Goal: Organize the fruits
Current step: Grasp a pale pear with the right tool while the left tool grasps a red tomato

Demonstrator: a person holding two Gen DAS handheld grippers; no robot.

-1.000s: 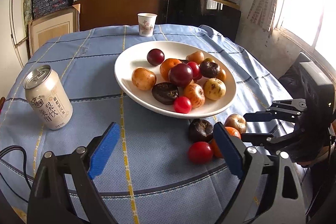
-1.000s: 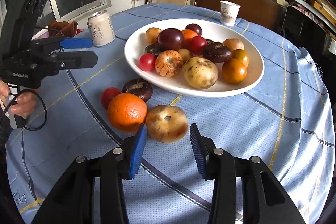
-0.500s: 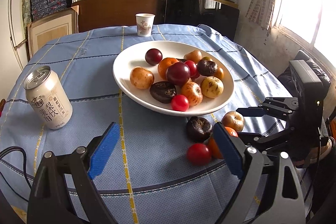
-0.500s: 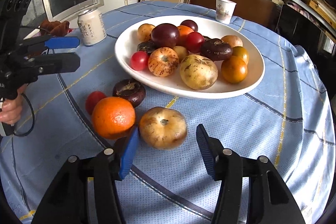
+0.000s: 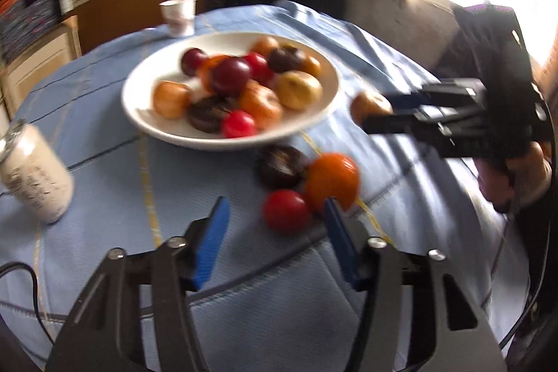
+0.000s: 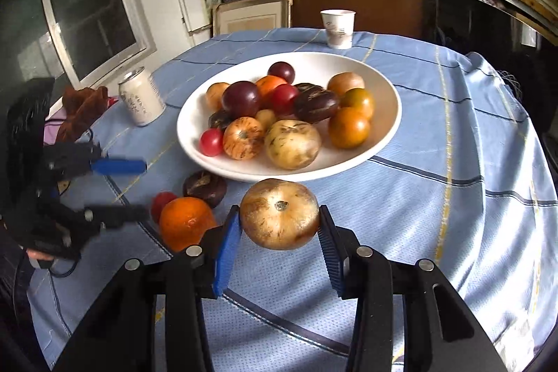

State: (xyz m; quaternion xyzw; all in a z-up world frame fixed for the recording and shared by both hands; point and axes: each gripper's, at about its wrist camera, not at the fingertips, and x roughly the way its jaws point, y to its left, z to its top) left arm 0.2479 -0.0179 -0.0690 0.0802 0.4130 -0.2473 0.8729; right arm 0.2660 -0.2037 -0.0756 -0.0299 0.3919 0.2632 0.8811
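A white plate (image 6: 390, 128) in the table's middle holds several fruits. My right gripper (image 6: 279, 232) is shut on a tan round fruit (image 6: 279, 218) and holds it above the cloth, just short of the plate's near rim; it shows in the left wrist view (image 5: 369, 107) too. On the cloth beside the plate lie an orange (image 5: 333, 180), a red tomato (image 5: 286, 211) and a dark purple fruit (image 5: 280, 166). My left gripper (image 5: 275, 229) is open and empty, its blue pads on either side of the red tomato, slightly short of it.
A white drink can (image 5: 35, 176) stands at the left on the blue tablecloth (image 6: 453, 197). A paper cup (image 6: 337, 28) stands beyond the plate. A brown cloth (image 6: 83, 107) lies by the window side. Shelves and boxes stand behind the table.
My right gripper closed on the tan fruit and lifted it off the cloth toward the plate. My left gripper moved forward and right toward the red tomato; its view is motion-blurred.
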